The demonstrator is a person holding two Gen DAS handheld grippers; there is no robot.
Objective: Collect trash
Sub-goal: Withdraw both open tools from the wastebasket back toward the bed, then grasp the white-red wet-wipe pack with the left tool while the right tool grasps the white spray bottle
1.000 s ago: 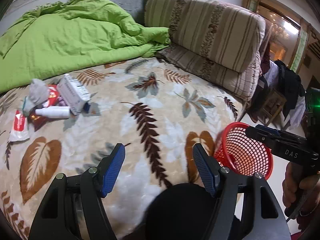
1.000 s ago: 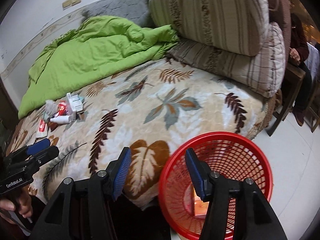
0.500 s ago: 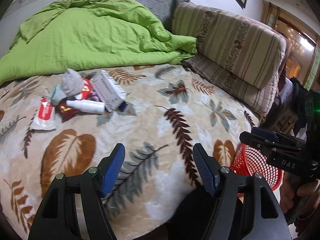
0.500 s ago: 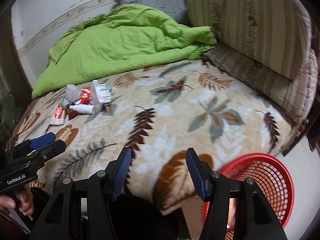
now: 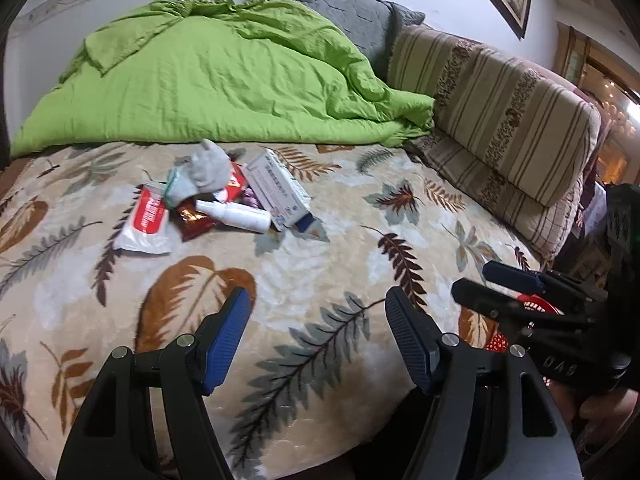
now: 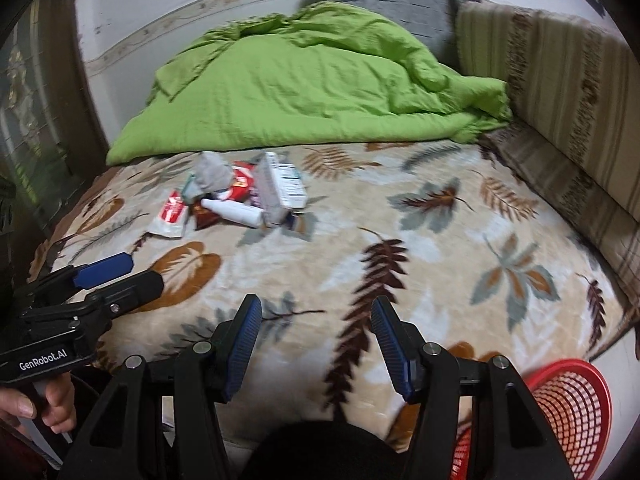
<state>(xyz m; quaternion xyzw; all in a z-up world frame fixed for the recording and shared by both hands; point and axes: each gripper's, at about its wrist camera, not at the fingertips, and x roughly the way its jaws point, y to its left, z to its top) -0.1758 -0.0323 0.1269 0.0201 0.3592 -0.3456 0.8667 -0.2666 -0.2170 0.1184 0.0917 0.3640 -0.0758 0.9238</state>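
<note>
A pile of trash lies on the leaf-patterned blanket (image 5: 340, 248): a white carton (image 5: 278, 190), a white bottle (image 5: 240, 215), a grey glove (image 5: 208, 170), a red-and-white sachet (image 5: 146, 218) and a brown wrapper (image 5: 194, 220). The same carton (image 6: 280, 186) and bottle (image 6: 236, 212) show in the right wrist view. My left gripper (image 5: 318, 340) is open and empty, well short of the pile. My right gripper (image 6: 316, 346) is also open and empty over the bed's near edge. The red basket (image 6: 568, 408) stands on the floor at the lower right.
A crumpled green duvet (image 5: 224, 80) covers the back of the bed. Striped cushions (image 5: 504, 108) are stacked along the right side. A grey pillow (image 5: 344, 8) leans on the wall. A hand (image 6: 48, 404) holds the left gripper's handle.
Both grippers swung leftward from the basket toward the trash pile. The basket slid to the right edge of each view, and the pile now sits nearer the centre.
</note>
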